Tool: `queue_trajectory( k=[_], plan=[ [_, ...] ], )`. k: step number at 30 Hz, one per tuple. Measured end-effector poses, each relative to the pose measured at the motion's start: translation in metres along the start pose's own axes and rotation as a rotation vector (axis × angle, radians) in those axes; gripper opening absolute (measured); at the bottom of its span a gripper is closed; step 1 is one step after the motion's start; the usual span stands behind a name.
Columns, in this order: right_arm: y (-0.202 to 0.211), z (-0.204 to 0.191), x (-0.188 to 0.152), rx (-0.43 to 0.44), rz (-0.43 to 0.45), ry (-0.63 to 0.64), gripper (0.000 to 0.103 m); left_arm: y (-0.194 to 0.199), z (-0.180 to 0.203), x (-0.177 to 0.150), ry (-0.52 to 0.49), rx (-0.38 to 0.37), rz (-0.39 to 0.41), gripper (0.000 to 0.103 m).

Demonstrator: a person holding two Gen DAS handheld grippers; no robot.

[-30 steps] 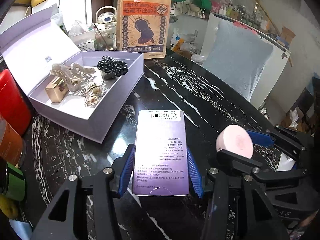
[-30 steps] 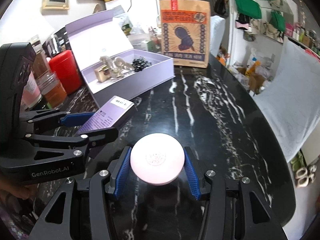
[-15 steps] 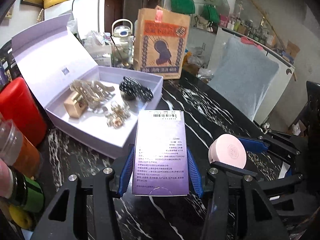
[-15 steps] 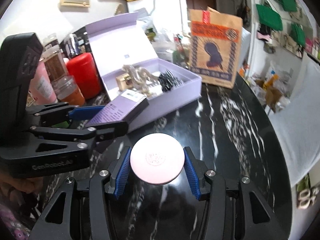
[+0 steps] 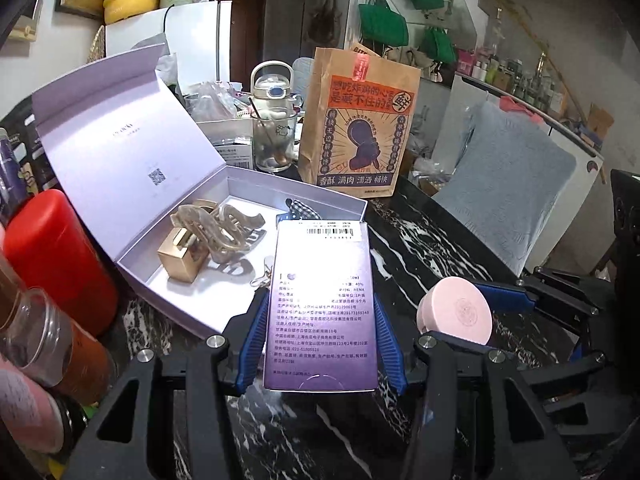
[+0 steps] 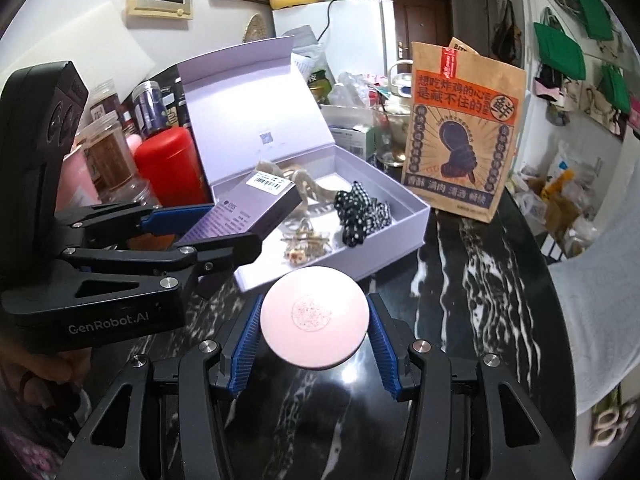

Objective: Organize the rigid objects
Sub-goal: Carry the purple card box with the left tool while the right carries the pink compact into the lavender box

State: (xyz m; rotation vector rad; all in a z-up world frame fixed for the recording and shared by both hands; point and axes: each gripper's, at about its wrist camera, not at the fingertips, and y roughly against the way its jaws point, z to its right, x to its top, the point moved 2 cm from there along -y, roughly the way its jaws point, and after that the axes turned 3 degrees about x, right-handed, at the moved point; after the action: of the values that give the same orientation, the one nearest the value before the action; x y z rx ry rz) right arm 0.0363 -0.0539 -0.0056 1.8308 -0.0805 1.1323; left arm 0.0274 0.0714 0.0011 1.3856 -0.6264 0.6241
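I've got the left gripper (image 5: 320, 340) pinching one purple carton (image 5: 322, 304) by its long sides, carried above the near edge of the open lilac gift box (image 6: 404, 236). Right gripper (image 6: 314, 332) is clamped on one round pink compact (image 6: 314, 318), just short of the box over the marble table (image 6: 480, 300). Risks as I see them: the two grippers sit close enough to clash going in together, and the carton could land on the clips. Inside the box I count two claw clips (image 5: 224, 228), one gold cube (image 5: 180, 258), one checkered scrunchie (image 6: 358, 216), one small beaded piece (image 6: 306, 242).
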Motion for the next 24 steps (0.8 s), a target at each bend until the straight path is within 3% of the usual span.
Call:
queue_trajectory(
  k=[14,24],
  plan=[
    [-0.024,0.013,0.029,0.011,-0.003,0.015,0.051,-0.025,-0.013,0.019,0.031,0.005,-0.014,0.050],
    [-0.043,0.021,0.048,0.006,0.009,0.053,0.051,-0.049,-0.023,0.030,0.028,0.054,-0.024,0.050]
  ],
)
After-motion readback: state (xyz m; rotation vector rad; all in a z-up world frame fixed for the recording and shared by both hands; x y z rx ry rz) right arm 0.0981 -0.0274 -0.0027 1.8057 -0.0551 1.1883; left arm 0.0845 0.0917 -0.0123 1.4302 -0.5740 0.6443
